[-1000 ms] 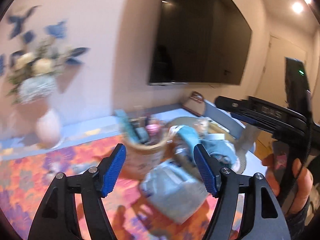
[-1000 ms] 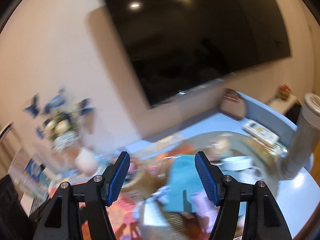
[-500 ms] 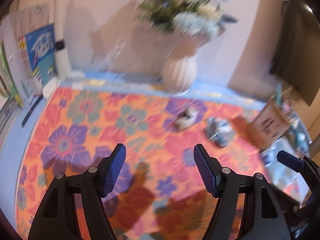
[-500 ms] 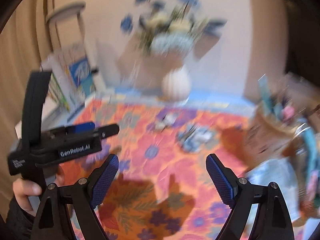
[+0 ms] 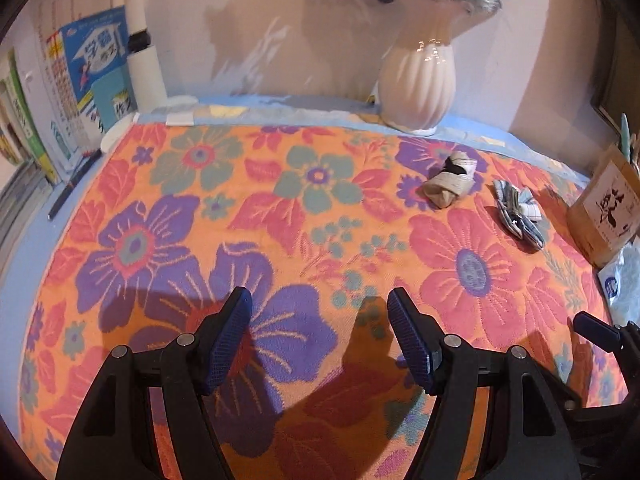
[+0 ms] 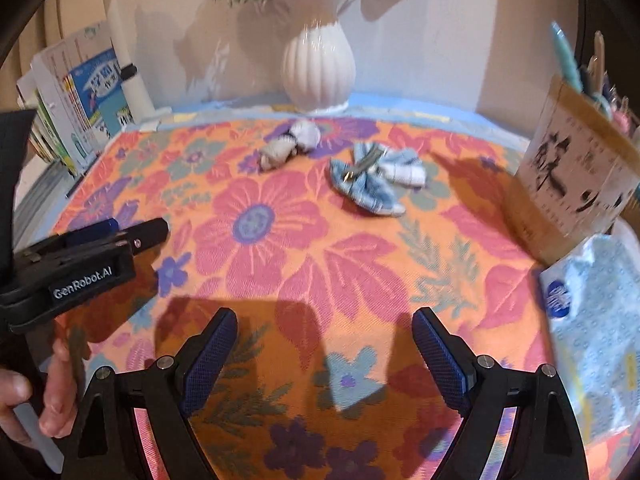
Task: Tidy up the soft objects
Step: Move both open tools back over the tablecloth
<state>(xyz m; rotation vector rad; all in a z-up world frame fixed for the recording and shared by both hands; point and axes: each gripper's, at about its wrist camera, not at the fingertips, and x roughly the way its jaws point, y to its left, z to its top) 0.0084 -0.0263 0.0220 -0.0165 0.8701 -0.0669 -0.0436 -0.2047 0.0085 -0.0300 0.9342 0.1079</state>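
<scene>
Two soft things lie on the flowery cloth (image 5: 168, 184) that covers the tabletop, both in front of the white vase (image 5: 416, 84). The tan bundle (image 5: 450, 184) sits just in front of the vase. The blue checked bundle (image 5: 518, 210) lies beside it, on the side toward the brown box (image 5: 604, 216).

The left claw (image 5: 320, 336) has its jaws opening, and nothing is between them. The right claw (image 6: 324, 356) is spread wide and empty too. Both hang over bare cloth, well away from the vase.

From the left claw, both bundles lie ahead and off to the right. From the right claw, they lie almost straight ahead: the tan bundle (image 6: 290, 144) a little left, the blue checked bundle (image 6: 374, 176) a little right. So the right claw looks like the nearer one and has the straighter path.

The blue checked bundle is long, and in the right view it stretches across, from left to right. A claw coming straight in would likely pinch it across its narrow middle.
</scene>
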